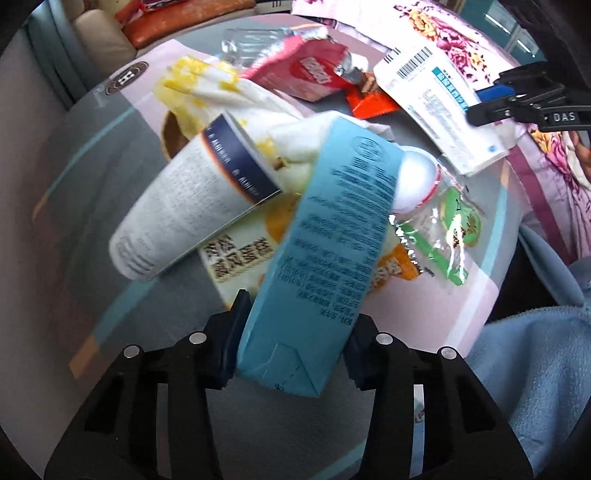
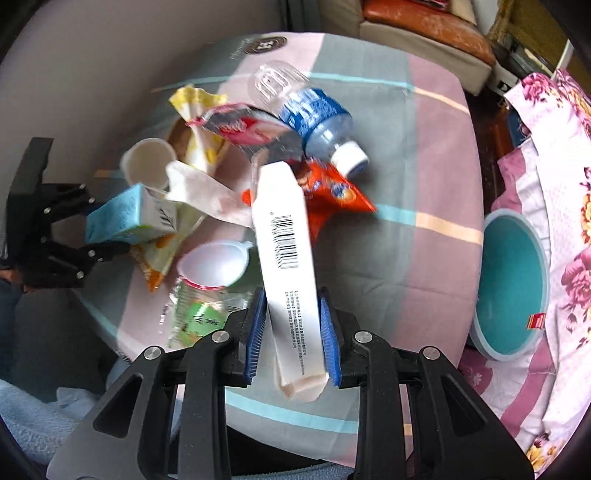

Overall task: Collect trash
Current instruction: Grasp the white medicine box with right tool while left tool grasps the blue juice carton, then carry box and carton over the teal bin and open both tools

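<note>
Blue carton (image 1: 325,236): clamped between the left gripper (image 1: 291,332) pads, above the trash pile. White box (image 2: 288,258), barcoded: pinched in the right gripper (image 2: 293,325), jaws narrow, over the same pile. Pile: paper cup (image 1: 192,199), water bottle (image 2: 306,114), orange wrapper (image 2: 332,192), red packet (image 1: 314,74), tissues (image 1: 229,96). Surface: round table (image 2: 424,155) under a pink, grey and teal cloth. Room: teal bin (image 2: 513,280) beside the table, floral bedding (image 2: 561,221), brown sofa (image 2: 424,22) beyond.

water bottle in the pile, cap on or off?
On. The clear plastic water bottle with the blue label lies on its side, and its white screw cap sits on the neck.
</note>
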The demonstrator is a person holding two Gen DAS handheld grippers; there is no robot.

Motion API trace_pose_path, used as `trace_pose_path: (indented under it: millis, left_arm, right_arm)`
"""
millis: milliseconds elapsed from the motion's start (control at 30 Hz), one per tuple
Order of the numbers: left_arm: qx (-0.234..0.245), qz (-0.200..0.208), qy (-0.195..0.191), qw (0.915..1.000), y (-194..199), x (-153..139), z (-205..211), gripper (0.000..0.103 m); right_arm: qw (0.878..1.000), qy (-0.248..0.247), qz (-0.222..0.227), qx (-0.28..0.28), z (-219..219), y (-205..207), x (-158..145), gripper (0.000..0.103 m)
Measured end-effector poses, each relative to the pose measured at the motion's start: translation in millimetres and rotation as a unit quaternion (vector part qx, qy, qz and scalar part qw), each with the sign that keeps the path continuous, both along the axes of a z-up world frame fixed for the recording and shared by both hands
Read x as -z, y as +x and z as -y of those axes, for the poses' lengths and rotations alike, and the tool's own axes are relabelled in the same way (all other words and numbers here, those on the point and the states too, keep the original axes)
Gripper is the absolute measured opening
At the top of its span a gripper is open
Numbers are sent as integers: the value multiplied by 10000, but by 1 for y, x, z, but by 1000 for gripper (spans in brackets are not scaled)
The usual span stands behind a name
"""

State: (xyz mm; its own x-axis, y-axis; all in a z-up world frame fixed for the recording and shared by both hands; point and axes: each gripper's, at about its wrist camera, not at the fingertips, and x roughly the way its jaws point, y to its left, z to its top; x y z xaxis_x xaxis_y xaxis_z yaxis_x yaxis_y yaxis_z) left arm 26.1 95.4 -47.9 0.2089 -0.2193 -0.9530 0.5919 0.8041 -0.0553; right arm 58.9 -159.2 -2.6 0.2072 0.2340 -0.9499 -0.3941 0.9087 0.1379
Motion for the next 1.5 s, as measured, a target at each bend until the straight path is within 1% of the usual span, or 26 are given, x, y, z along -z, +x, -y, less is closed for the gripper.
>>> trace_pose_path:
  millis: [67,133,200,267,300,400,467,500,533,633,700,767,867,967,1100,1167,1267,1400,1467,1500]
  left_arm:
    - [-97,-57,-102,9999,1,0,6,47]
    - [-92,-81,-141,9998,1,-1,12,47]
    - [-5,-55,-73,10000,-1,1,23,51]
    - [17,-41,-16,10000,-2,3,30,63]
    - [-15,-1,10,10000,-1,4,34,64]
    - [-237,-68,-157,9996,2,5,35,64]
    - [-368,-88,-297,9988,1,4,33,53]
    - [-435,-65,-329,9985,-1,3,33,50]
    - [-515,-46,-339,9981,-4,1,32,40]
    - [-807,-3,-429,9958,-13,-6,27,39]
    - [-1043,18,-570,9929,-20,-15,22,39]
    - [-1179,10,-645,9909,-23,-22,20,39]
    - [-1361,47,-743,9879,-28,-35,18,39]
    - [-1508,155,-755,9856,-28,-49,17,39]
    - [-1587,351,-908,9825,-23,-75,27,39]
    - [-1526,438,-985,9824,-16,-85,44,39]
    - [-1423,432,-1125,9825,-5,-91,71,39]
    - [-1133,441,-1239,9848,18,-91,130,39]
    - [-1009,433,-1233,9863,28,-89,154,39]
    - [-886,413,-1253,9873,35,-88,174,39]
  right_arm:
    - [10000,19,-45,2,-1,-1,5,27]
    - [10000,10,-50,-38,-4,1,12,28]
    - [10000,34,-13,-44,-5,4,16,30]
    - [9999,117,-24,-20,-4,6,17,30]
    - [9999,144,-26,-2,-4,7,19,31]
    - [9998,187,-4,7,-6,8,22,31]
    - [9996,264,-3,24,-6,9,23,31]
    - [9995,305,12,40,-6,11,24,31]
    - [9994,341,22,41,-7,11,25,31]
    - [9987,500,-29,48,-6,13,29,31]
    - [9985,549,-32,28,-7,13,30,26]
    - [9976,684,-30,-62,-9,10,28,24]
    - [9965,830,78,-91,-6,6,18,24]
    - [9948,980,278,-8,3,2,1,24]
    - [9910,1196,576,155,22,-1,-23,24]
    - [9891,1242,741,291,33,0,-32,24]
    - [9853,1266,946,648,59,6,-42,24]
    - [9782,1200,1164,1232,110,12,-49,24]
    - [9736,1080,1297,1534,138,12,-50,24]
    - [9707,1028,1349,1701,156,12,-50,24]
